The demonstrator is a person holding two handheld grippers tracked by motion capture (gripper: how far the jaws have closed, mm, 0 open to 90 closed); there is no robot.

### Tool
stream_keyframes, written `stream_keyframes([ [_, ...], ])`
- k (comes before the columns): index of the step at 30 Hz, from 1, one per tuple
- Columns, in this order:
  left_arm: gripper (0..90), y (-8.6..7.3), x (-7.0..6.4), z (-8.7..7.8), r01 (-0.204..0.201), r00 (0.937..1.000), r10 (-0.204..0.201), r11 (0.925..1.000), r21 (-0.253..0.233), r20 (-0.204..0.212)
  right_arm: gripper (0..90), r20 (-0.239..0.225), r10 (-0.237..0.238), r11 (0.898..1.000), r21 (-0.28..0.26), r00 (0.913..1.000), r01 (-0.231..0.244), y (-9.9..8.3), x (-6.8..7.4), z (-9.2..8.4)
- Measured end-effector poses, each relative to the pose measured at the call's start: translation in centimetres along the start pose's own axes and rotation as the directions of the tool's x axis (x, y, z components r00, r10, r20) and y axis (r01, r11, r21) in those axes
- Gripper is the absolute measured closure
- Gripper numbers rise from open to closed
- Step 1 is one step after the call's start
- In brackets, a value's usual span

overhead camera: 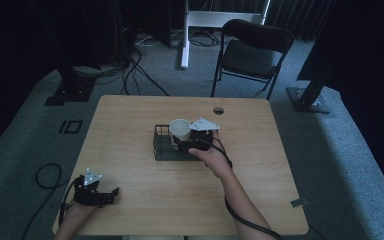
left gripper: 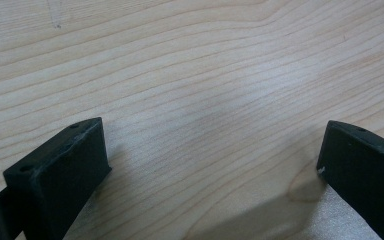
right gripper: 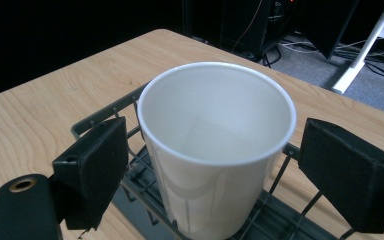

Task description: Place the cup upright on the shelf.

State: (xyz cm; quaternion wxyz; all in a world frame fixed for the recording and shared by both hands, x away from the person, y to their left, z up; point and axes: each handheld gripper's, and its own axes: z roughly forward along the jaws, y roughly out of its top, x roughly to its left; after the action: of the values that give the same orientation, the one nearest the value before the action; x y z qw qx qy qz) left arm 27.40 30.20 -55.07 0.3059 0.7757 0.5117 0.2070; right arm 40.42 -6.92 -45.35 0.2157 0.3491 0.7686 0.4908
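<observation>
Standing upright in the wire rack (overhead camera: 166,145) near the middle of the surface (overhead camera: 130,120), the paper cup (overhead camera: 180,129) sits directly between the jaws of the right tongs (overhead camera: 196,139). In the right gripper view the cup (right gripper: 216,150) rises straight ahead, mouth open and empty, its long axis vertical, with one black jaw to each side of its wall. Those jaws are spread and stand a little clear of the cup on both sides; no contact is visible. The rack (right gripper: 111,111) surrounds the cup's base, its wires running behind and below.

The left tongs (overhead camera: 100,192) rest at the near left corner of the surface, well apart from the cup. In the left gripper view their jaws are spread wide over bare wood (left gripper: 195,75), holding nothing.

Judgement: the right hand (overhead camera: 212,157) is much the nearer and is already aligned. The coming move turns on the cup lying centred between the jaws, so a level squeeze should take it. Risk: crushing the thin wall, or catching the rack wires on lift.
</observation>
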Motion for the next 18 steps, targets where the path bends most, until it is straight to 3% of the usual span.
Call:
stream_keyframes([
  [18, 0.1, 0.0, 0.0, 0.0, 0.0, 1.0, 0.0, 1.0, 0.0, 0.0, 12.6, 0.037, -0.001, 1.0, -0.02, 0.9993, 0.001, -1.5, -0.6, -2.4],
])
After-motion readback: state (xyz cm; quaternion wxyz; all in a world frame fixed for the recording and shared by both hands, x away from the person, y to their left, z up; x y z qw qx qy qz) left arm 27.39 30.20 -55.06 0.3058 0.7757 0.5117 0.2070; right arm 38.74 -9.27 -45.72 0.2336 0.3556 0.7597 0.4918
